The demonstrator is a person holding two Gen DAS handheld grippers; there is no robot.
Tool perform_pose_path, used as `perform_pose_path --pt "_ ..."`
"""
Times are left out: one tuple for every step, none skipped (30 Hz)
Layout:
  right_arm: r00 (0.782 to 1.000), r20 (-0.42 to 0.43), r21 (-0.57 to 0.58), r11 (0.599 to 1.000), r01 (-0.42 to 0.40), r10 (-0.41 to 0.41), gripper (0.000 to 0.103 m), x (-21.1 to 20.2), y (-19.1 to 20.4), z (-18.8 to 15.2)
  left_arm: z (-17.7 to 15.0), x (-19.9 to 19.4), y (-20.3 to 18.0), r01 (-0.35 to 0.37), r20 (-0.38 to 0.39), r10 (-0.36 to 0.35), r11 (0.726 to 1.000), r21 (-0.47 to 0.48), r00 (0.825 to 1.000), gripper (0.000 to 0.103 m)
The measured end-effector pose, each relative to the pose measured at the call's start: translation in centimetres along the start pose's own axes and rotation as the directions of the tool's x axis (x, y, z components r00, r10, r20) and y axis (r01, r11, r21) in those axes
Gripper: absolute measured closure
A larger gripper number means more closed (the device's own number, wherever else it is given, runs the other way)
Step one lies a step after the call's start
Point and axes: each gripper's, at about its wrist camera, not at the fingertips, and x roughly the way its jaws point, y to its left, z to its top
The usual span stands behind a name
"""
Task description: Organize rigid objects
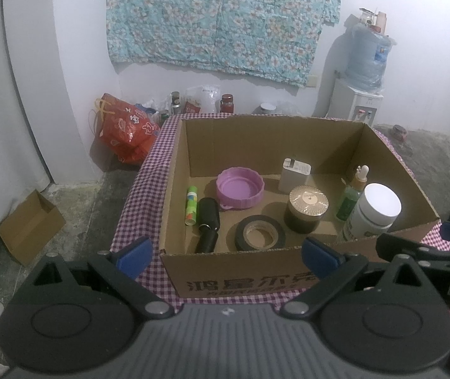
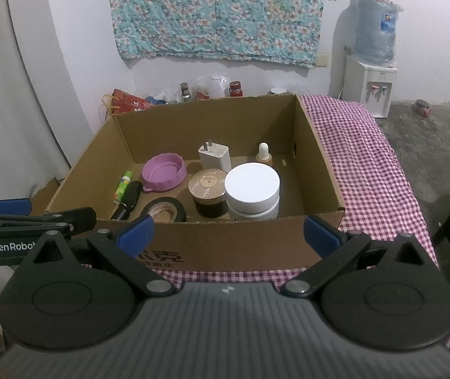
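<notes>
While both claws hang just short of the cardboard box [image 1: 174, 170], the left gripper [image 1: 225, 254] and right gripper [image 2: 228, 235] stand spread wide, holding nothing — inside the box sit a pink lid [image 1: 240, 188], black tape roll [image 1: 259, 233], white-capped jar [image 2: 252, 191] and charger [image 2: 214, 155], all on the checkered cloth [image 2: 367, 164]

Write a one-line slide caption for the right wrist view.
Open right gripper poised before a cardboard box holding a white-lidded jar, tape roll and pink lid.
</notes>
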Motion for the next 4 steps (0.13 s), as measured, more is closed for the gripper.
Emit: perform_pose_path --pt "1.0 0.0 0.0 1.0 0.0 0.0 0.002 -0.05 -0.02 0.04 -0.01 0.0 -0.06 0.0 0.001 0.0 1.0 0.0 1.0 0.002" --pt "1.0 0.0 0.0 1.0 0.0 0.0 0.002 -0.04 -0.01 0.04 0.03 -0.07 0.02 0.0 0.0 0.0 1.0 0.0 1.0 0.002" --pt "1.0 0.0 0.0 1.0 -0.001 0.001 0.002 -0.05 -0.02 0.05 0.03 -0.09 0.05 -0.001 0.0 0.001 1.0 0.0 1.0 0.002" --pt "1.0 0.0 0.001 1.0 -0.001 0.001 0.002 -0.03 -0.01 0.04 -0.01 0.01 -0.09 -0.001 0.0 0.001 1.0 0.0 1.0 0.002"
